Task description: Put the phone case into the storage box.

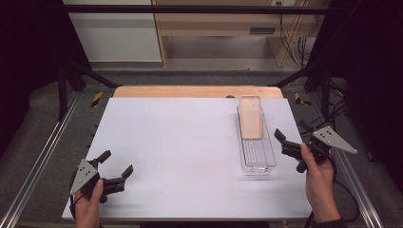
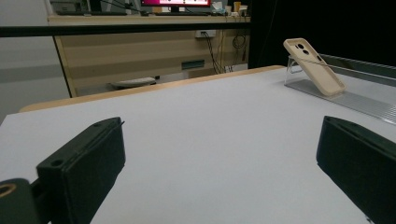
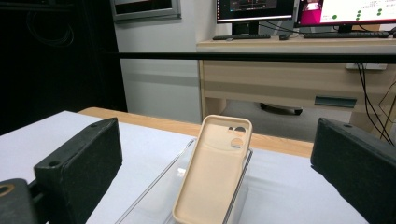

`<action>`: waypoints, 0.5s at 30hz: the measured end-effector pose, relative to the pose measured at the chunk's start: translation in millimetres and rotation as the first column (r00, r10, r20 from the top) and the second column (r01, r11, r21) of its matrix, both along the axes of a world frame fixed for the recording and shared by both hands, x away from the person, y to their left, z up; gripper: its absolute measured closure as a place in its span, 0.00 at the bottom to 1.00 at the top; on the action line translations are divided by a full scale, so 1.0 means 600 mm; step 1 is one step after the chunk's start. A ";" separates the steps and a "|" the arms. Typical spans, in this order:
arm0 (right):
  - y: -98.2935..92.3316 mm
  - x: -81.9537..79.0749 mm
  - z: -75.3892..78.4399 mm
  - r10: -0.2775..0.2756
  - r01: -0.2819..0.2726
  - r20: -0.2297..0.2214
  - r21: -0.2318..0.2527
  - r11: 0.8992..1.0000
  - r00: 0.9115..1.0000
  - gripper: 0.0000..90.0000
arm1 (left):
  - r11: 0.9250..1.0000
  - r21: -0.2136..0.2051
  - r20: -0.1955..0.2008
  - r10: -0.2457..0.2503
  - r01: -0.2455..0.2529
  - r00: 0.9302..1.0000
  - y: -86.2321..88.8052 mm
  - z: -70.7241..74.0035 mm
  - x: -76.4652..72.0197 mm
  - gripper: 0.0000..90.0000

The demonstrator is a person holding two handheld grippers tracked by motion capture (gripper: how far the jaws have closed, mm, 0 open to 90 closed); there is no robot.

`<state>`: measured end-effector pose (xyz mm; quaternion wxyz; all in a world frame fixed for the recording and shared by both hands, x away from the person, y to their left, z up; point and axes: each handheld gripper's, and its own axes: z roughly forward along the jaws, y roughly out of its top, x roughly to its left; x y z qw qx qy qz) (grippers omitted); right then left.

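Observation:
A beige phone case (image 1: 251, 116) leans tilted against the far end of a clear plastic tray (image 1: 259, 159) on the right side of the white table top (image 1: 180, 142). My right gripper (image 1: 291, 131) is held just right of the tray, open and empty. In the right gripper view the phone case (image 3: 215, 168) stands straight ahead between the spread jaws, on the tray (image 3: 156, 193), with its camera cut-out at the top. My left gripper (image 1: 117, 162) rests open and empty near the front left corner. The left gripper view has the phone case (image 2: 314, 66) far off at the upper right.
A wooden board edge (image 1: 197, 91) runs along the table's far side. Metal frame rails (image 1: 40, 156) flank both sides. A desk with monitors (image 3: 299, 9) stands beyond the table, and cables (image 1: 290, 38) hang at the back right.

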<state>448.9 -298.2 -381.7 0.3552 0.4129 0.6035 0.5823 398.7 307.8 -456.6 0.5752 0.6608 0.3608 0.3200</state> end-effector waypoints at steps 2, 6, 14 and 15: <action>0.000 -0.005 -0.003 -0.001 0.001 0.004 0.000 1.000 1.000 0.03 | 1.000 0.003 0.001 -0.005 0.005 1.000 -0.001 0.000 -0.001 0.01; -0.004 -0.014 -0.011 -0.020 0.020 0.008 0.005 1.000 1.000 0.03 | 1.000 -0.005 0.001 -0.006 0.006 1.000 -0.002 0.000 -0.001 0.01; -0.009 -0.031 -0.033 -0.021 0.021 -0.004 0.015 1.000 1.000 0.02 | 1.000 -0.009 0.000 -0.006 0.006 1.000 -0.003 0.001 -0.001 0.01; -0.009 -0.033 -0.035 -0.023 0.023 -0.004 0.016 1.000 1.000 0.03 | 1.000 -0.008 0.001 -0.006 0.006 1.000 -0.003 0.001 -0.002 0.01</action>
